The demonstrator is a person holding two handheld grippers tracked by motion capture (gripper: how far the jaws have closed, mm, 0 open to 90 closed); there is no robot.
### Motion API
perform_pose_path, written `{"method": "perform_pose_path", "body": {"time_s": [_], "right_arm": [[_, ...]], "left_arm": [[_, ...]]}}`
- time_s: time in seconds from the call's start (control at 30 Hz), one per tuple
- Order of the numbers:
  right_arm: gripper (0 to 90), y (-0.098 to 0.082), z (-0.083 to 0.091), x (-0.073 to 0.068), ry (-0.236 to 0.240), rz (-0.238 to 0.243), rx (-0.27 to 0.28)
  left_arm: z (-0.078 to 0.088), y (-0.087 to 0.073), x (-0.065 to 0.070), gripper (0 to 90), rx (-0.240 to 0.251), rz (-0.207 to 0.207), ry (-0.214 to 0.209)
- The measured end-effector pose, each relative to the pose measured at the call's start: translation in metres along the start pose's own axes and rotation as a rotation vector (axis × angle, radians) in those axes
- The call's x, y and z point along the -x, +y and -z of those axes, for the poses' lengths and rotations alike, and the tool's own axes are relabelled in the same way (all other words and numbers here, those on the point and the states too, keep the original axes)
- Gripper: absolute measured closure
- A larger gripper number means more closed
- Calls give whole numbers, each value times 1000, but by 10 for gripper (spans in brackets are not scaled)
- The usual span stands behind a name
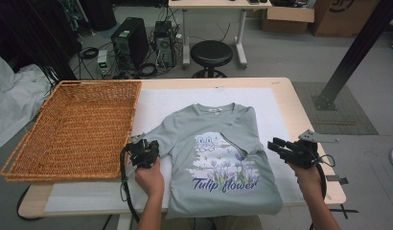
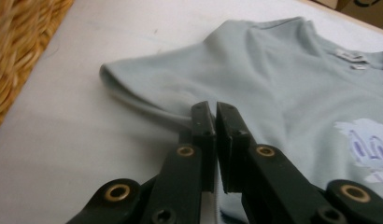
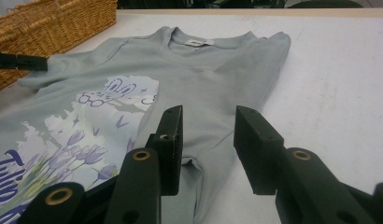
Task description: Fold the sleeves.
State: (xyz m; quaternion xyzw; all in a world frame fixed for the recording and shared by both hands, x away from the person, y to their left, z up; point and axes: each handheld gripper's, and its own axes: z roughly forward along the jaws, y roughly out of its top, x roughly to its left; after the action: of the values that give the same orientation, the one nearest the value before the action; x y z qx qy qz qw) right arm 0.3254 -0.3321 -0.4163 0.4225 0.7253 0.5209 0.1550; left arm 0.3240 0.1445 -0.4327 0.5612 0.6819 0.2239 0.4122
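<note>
Surface: wooden table under a white mat; a workshop floor lies beyond.
Left gripper: jaws clenched together at the hem of the sleeve; in the left gripper view the pads meet at the fabric edge, so it looks pinched, though how much cloth is caught cannot be told.
Right gripper: jaws apart, nothing between them, hovering just off the shirt's folded side.
T-shirt: grey, rabbit and tulip print up, lying flat between the two grippers, collar away from the person.
Right sleeve: already folded in over the body, ahead of the right gripper.
Left sleeve: spread out on the mat, directly ahead of the left gripper.
Progress: judged one side fold done; left sleeve fold, lengthwise folding and stowing remain.
Wicker basket: outboard of the left gripper, unused.
Far: stool and computer towers.
</note>
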Motion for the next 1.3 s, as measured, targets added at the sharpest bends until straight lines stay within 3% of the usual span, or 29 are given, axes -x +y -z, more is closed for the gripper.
{"method": "perform_pose_path", "body": {"time_s": [0.4,0.57,0.8,0.9,0.93,0.97,1.07,1.3], "right_arm": [[606,-3,4,10,-17,-40,21],[593,-4,6,13,-27,-45,23],[594,-4,3,14,-22,-48,18],[594,-5,1,13,-18,-49,16],[595,-5,0,13,-16,-48,14],[594,-5,0,12,-14,-49,13],[594,-4,-2,12,-14,-45,8],[585,-2,-4,12,-21,-46,12]], "left_arm": [[5,30,46,867,57,-128,-95],[2,35,73,867,44,-245,-116],[-11,24,109,864,-22,-443,-153],[-21,16,118,849,-102,-460,-216],[-23,13,120,802,-121,-461,-232],[-23,12,122,722,-128,-459,-242],[-18,13,117,652,-97,-405,-305],[-12,16,94,622,-56,-356,-231]]}}
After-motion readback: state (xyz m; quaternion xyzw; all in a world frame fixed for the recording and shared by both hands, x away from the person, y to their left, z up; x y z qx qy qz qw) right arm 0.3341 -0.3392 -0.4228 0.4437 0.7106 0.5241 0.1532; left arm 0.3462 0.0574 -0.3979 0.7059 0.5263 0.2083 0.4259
